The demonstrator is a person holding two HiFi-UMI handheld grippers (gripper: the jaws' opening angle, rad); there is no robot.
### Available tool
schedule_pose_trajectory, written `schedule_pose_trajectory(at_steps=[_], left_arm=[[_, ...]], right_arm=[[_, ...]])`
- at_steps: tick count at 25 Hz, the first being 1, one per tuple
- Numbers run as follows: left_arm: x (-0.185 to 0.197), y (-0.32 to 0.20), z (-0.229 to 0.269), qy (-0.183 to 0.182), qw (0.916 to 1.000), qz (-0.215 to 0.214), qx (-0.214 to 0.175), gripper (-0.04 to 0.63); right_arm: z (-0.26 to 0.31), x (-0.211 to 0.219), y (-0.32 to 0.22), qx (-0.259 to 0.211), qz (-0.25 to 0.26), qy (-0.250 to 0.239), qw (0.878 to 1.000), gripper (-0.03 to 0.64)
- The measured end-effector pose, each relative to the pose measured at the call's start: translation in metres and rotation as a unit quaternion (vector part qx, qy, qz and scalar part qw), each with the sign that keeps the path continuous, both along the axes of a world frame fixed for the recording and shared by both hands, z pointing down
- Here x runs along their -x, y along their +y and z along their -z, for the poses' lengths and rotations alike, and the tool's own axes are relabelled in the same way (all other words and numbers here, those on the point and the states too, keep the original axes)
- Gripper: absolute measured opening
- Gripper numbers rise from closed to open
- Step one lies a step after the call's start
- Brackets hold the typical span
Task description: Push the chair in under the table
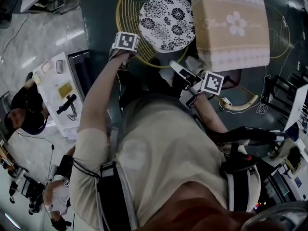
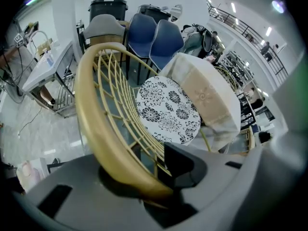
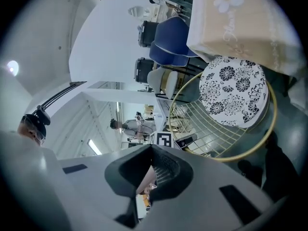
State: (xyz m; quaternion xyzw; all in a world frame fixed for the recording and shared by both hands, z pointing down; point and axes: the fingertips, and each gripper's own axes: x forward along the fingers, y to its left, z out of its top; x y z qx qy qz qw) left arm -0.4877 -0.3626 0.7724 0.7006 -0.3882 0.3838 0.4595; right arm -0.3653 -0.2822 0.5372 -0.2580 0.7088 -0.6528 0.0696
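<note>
Dark floor point(image 1: 98, 13), upper centre: chair point(image 1: 166, 22) mostly outside the table point(image 1: 233, 25), pushing remains; your left gripper point(image 2: 159, 196) spread round its rim point(image 2: 96, 119), right gripper point(image 3: 149, 177) pressed together, empty

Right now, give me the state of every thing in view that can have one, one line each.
chair, upright, seat only partly under the table
cushion, flat on the chair seat
table, draped, its edge over part of the seat
left gripper, open, chair back between its jaws
right gripper, shut, empty
</note>
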Motion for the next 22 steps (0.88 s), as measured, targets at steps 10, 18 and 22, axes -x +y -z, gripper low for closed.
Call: schedule_pose_trajectory(at_steps=[10,18,22], left_arm=[[0.002,-0.004,-0.003,-0.023,0.9997,-0.007,-0.008,0.149],[-0.030,-0.017,0.000,-0.019,0.9994,-0.027,-0.008,0.153],[-0.058,-0.025,0.010,-0.024,0.9993,-0.030,-0.005,0.154]], right_arm=[[-0.006,-0.004,0.002,-0.005,-0.010,-0.007,1.000,0.011],[-0.009,-0.031,-0.007,0.005,-0.044,-0.007,0.999,0.009],[0.000,-0.063,-0.022,0.012,-0.052,-0.017,0.998,0.009]])
